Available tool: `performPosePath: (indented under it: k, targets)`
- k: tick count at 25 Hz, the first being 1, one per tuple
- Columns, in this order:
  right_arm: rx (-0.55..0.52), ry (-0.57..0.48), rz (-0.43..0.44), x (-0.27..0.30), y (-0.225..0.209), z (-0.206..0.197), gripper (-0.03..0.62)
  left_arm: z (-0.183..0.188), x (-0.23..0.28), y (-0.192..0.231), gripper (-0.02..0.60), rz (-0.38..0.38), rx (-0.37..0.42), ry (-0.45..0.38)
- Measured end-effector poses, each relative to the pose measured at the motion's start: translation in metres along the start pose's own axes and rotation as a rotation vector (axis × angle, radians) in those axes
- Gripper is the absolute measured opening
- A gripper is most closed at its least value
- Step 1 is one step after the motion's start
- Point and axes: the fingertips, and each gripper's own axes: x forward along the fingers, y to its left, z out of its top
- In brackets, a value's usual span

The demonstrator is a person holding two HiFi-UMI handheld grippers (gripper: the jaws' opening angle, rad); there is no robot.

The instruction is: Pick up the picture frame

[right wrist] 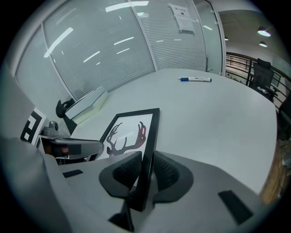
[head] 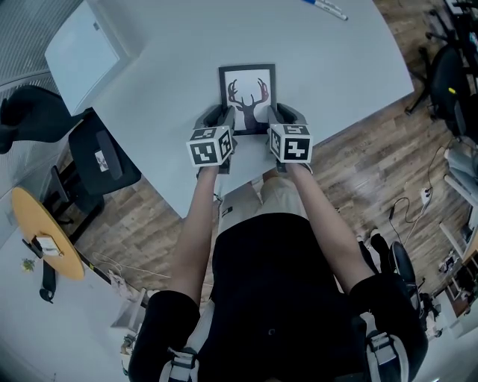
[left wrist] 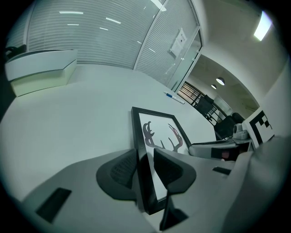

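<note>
A black picture frame holding a deer-antler print lies on the grey table, close to the table's near edge. My left gripper is at the frame's near-left corner. In the left gripper view the frame's left rail stands between the dark pads, and that gripper is shut on it. My right gripper is at the near-right corner. The right gripper view shows the right rail pinched between the pads of that gripper. Whether the frame is off the table, I cannot tell.
A blue-capped marker lies at the table's far side. A flat white box sits on the table's far left. Left of the table stand a black chair and a small yellow round table. Wooden floor lies beyond the near edge.
</note>
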Motion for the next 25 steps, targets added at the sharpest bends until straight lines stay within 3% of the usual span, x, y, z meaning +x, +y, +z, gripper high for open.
performPosePath:
  k: [10,25]
  targets:
    - [0.020,-0.013,-0.021,-0.015,0.010,-0.006,0.086,-0.002,-0.020,-0.001,0.104,-0.013,0.027,-0.028]
    - [-0.041,-0.186,-0.025,-0.075,0.065,0.039,0.088,0.044,-0.101,-0.002,0.092,-0.068,0.049,-0.208]
